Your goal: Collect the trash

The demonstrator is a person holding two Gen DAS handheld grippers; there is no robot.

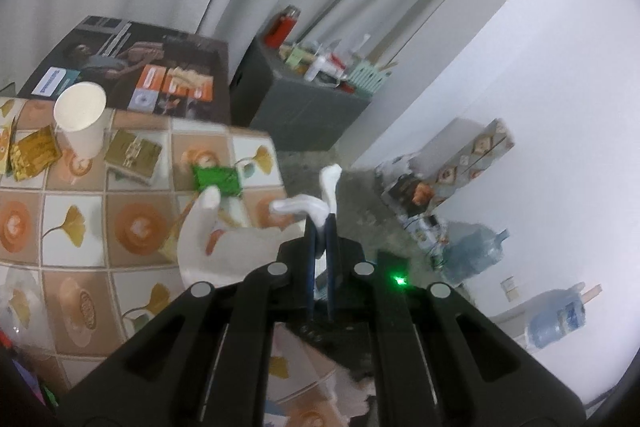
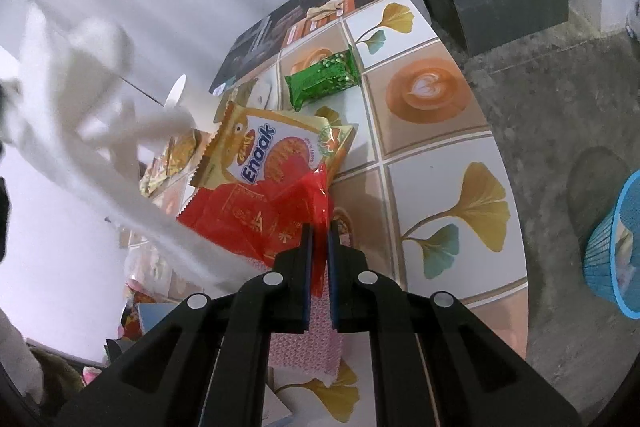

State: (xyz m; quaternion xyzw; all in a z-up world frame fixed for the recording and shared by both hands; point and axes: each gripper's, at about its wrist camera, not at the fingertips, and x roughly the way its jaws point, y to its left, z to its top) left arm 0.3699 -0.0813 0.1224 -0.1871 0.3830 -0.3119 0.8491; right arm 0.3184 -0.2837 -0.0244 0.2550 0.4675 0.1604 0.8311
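Trash collecting: right gripper point(image 2: 319, 227) pinches red wrapper point(image 2: 256, 223) off bench point(image 2: 452, 187); left gripper point(image 1: 321, 223) clamps white bag point(image 1: 236, 247), likely held ready to receive.

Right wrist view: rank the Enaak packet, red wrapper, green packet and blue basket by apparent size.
1. Red wrapper, nearest the camera, so likely inflated
2. Enaak packet, close to the wrapper; unsure
3. Green packet
Blue basket: cut off by the edge, unrankable.

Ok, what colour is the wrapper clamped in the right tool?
Red, translucent with pale printed patterns; the red wrapper shows best in the right wrist view, pinched in the right tool.
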